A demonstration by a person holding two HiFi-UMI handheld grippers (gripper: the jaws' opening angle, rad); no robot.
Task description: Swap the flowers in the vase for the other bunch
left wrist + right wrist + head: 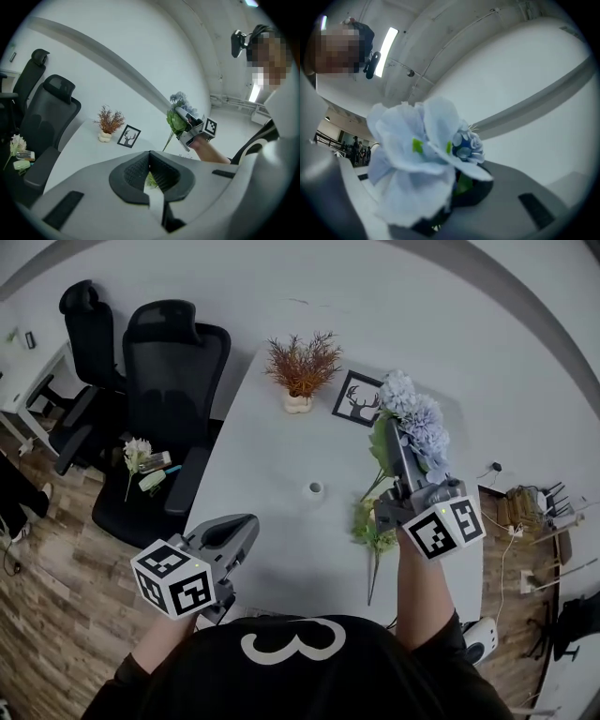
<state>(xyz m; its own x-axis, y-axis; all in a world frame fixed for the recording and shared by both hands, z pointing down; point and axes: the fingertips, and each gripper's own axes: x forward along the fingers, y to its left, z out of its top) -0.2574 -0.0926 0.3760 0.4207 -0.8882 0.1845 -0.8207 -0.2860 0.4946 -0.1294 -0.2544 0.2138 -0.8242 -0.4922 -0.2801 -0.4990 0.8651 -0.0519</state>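
A small white vase (pixel 315 488) stands mid-table, its round mouth showing no flowers. My right gripper (pixel 398 432) is shut on the blue hydrangea bunch (pixel 414 416), held up over the table's right side. Its green leaves (pixel 372 527) and long stem (pixel 372 582) trail down toward me. In the right gripper view the pale blue blooms (pixel 417 154) fill the frame and hide the jaws. The left gripper view shows the same bunch (pixel 177 117) raised at the right. My left gripper (pixel 246 529) hovers at the near left edge, jaws together and empty. A white flower (pixel 136 454) lies on a chair seat.
A dried orange plant in a white pot (pixel 302 371) and a framed deer picture (pixel 356 399) stand at the table's far end. Two black office chairs (pixel 173 381) crowd the left side, with small items on one seat. Cables and clutter (pixel 534 512) lie on the floor at right.
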